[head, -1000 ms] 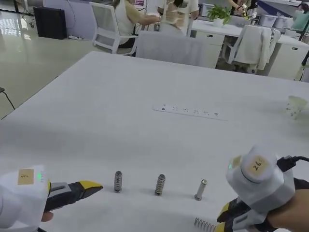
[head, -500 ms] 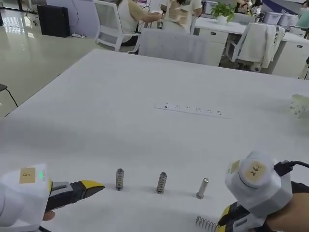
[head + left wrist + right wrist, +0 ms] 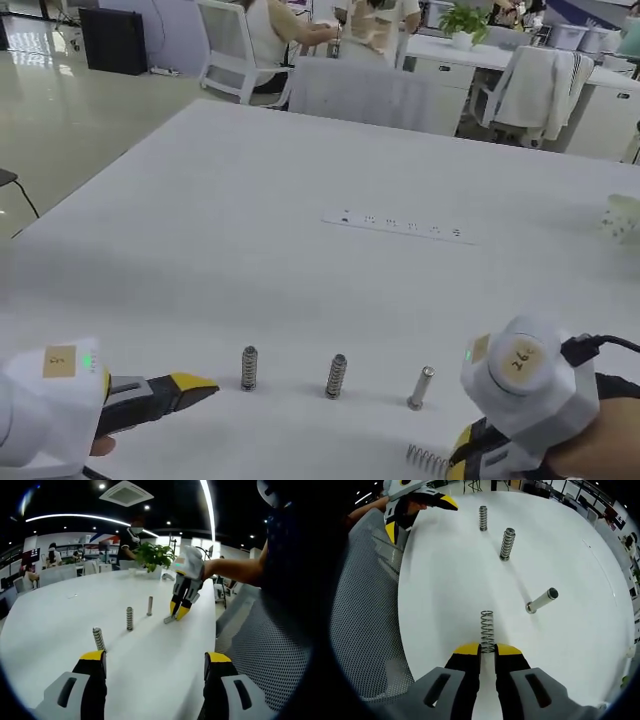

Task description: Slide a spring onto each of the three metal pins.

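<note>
Yellow-tipped grey tool (image 3: pixel 488 650), black cable (image 3: pixel 598 342)

I'm working in an open-plan office. A power strip (image 3: pixel 400 226) lies on my wide white counter (image 3: pixel 300 170). Beyond it stand rolling office chairs (image 3: pixel 228 40) and white desks (image 3: pixel 440 52) with a potted plant (image 3: pixel 462 22), and people (image 3: pixel 270 30) sit at work. The floor (image 3: pixel 70 110) is polished. Overhead I see a ceiling air vent (image 3: pixel 126 492) and strip lights (image 3: pixel 207 505).
</note>
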`<state>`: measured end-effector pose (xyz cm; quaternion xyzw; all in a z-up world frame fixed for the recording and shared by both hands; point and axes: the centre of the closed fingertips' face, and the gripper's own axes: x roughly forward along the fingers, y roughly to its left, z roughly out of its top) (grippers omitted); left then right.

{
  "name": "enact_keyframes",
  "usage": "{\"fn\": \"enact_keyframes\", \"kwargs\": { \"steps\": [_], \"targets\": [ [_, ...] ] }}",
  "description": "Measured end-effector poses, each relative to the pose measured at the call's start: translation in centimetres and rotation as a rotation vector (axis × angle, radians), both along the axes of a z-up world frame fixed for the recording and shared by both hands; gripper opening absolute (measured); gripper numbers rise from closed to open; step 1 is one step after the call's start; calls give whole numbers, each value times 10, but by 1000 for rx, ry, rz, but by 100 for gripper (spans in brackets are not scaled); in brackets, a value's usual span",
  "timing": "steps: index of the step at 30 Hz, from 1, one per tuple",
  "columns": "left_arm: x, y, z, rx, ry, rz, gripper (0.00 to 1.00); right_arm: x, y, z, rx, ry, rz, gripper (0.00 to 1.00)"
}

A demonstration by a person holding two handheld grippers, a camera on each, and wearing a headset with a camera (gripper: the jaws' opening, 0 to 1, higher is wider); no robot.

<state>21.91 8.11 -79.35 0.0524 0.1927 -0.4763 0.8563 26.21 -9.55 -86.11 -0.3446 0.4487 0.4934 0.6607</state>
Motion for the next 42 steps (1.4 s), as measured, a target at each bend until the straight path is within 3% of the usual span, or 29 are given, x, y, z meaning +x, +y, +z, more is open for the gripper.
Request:
{"fn": "enact_keyframes", "kwargs": {
  "steps": [11, 27, 42],
  "targets": [
    [-1, -7, 2, -4, -1, -37, 72, 0, 6, 16, 22, -12, -3, 8],
    [1, -22, 3, 24, -11, -136, 68, -9, 41, 43, 87, -16, 70, 8],
    [12, -35, 19, 36, -67, -199, 55, -16, 65, 64, 126, -34, 137, 8]
  ]
}}
